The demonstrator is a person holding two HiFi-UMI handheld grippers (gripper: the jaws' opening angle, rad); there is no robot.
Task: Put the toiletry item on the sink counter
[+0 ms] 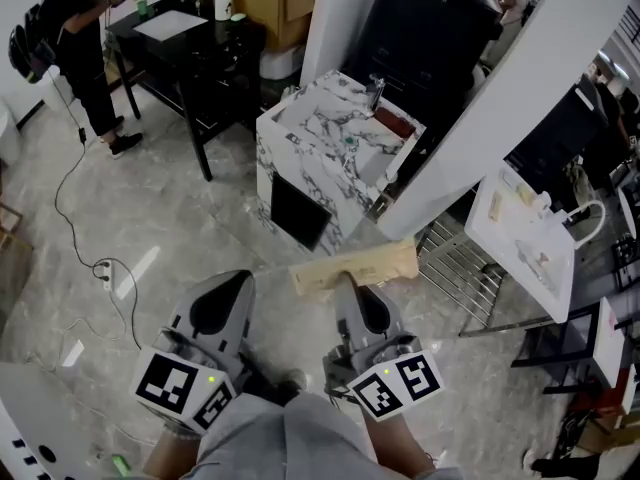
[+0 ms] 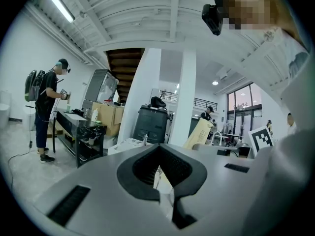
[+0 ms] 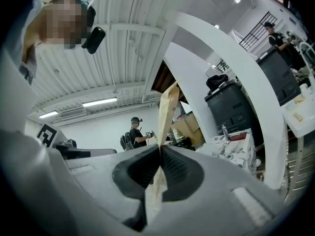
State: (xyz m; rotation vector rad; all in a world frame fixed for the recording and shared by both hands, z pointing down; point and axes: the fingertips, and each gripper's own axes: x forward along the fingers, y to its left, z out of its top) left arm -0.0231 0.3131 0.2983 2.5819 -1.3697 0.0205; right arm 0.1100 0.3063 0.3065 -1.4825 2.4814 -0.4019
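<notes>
A flat tan packet point(image 1: 355, 266), the toiletry item, lies crosswise at the tip of my right gripper point(image 1: 347, 282), which is shut on one edge of it. In the right gripper view the packet point(image 3: 167, 111) rises edge-on from the closed jaws of the right gripper point(image 3: 160, 147). My left gripper point(image 1: 232, 280) hangs beside it, shut and holding nothing; in its own view the left gripper point(image 2: 158, 146) has its jaws together. The marble sink counter point(image 1: 318, 158) with a faucet point(image 1: 375, 90) stands ahead on the floor, well apart from both grippers, and shows as the counter point(image 3: 236, 149) in the right gripper view.
A slanted white pillar point(image 1: 500, 98) runs right of the counter. A wire rack point(image 1: 460, 268) and a white board point(image 1: 525, 233) stand to the right. At far left a person point(image 1: 80, 48) stands by a black table point(image 1: 185, 38). A cable point(image 1: 95, 258) trails over the floor.
</notes>
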